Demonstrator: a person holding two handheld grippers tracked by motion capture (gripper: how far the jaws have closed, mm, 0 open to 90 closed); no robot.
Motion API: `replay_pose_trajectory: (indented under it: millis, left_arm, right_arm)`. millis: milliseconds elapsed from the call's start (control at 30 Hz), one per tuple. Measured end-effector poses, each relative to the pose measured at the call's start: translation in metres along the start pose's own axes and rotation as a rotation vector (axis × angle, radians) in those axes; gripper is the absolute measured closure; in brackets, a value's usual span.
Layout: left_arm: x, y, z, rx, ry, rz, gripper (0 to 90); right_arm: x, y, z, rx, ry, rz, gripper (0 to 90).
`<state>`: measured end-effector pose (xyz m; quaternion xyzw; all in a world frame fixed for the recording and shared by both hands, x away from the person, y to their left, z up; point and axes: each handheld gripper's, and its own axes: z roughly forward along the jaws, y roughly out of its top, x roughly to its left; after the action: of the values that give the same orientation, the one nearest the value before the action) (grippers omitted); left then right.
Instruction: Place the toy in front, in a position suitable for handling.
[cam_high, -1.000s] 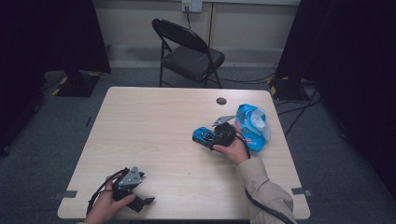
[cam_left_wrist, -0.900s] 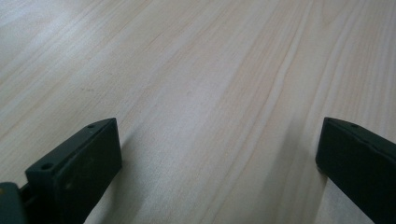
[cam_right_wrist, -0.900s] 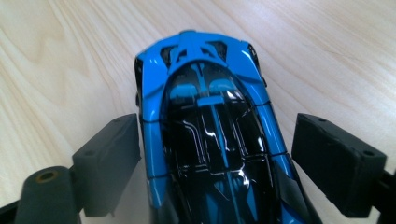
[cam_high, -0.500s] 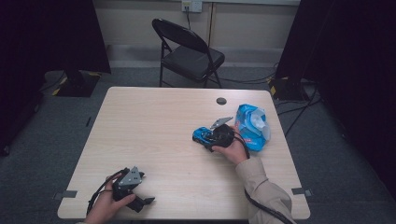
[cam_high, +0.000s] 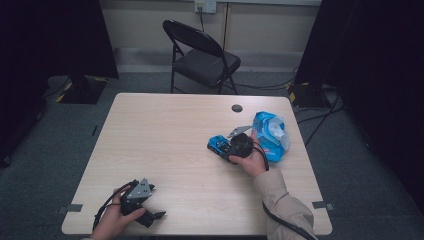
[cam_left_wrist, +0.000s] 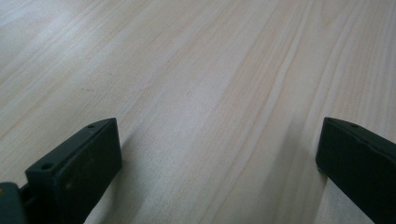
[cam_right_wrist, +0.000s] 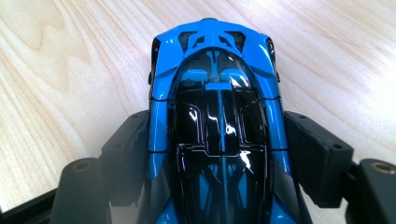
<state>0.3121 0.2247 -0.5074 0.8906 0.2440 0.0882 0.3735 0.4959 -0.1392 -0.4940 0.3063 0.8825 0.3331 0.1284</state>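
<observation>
Overhead and claw views of a two-handed toy-handling moment. My right gripper (cam_high: 231, 149) is clamped across the middle of a blue and black toy car (cam_right_wrist: 217, 126), one black jaw pressed to each flank, as the right gripper view shows from above the roof; in the high view the car (cam_high: 219, 145) sits right of centre on the table (cam_high: 165, 135), just beside a crumpled blue bag (cam_high: 270, 134) at the right edge. Whether the wheels rest on the wood or hang slightly above it I cannot tell. My left gripper (cam_high: 150, 216) lies near the front left corner, well apart from the car, its jaws spread wide over bare wood grain in the left gripper view and holding nothing. The chief risk, as I judge it, lies in the grip surface: the car's body is glossy, curved and tapers toward the nose, so the flat jaws bear on sloping flanks, and a quick lift or a twist of my wrist could let the car squirt forward out of the jaws and drop or roll across the table. Squeezing harder to prevent this could stress the thin body panels. A sideways swing toward the bag could also snag its loose film and drag it along.
</observation>
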Motion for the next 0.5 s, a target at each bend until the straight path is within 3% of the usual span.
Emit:
replay_pose_trajectory:
  millis: [200,500]
  left_arm:
    - [0.0,0.0,0.0,0.001,0.0,0.001,0.0]
    - [0.0,0.0,0.0,0.005,0.0,0.007,0.0]
  right_arm:
    - [0.001,0.001,-0.009,-0.008,-0.024,-0.008,28.5]
    - [0.006,0.004,-0.02,-0.026,-0.006,-0.009,28.5]
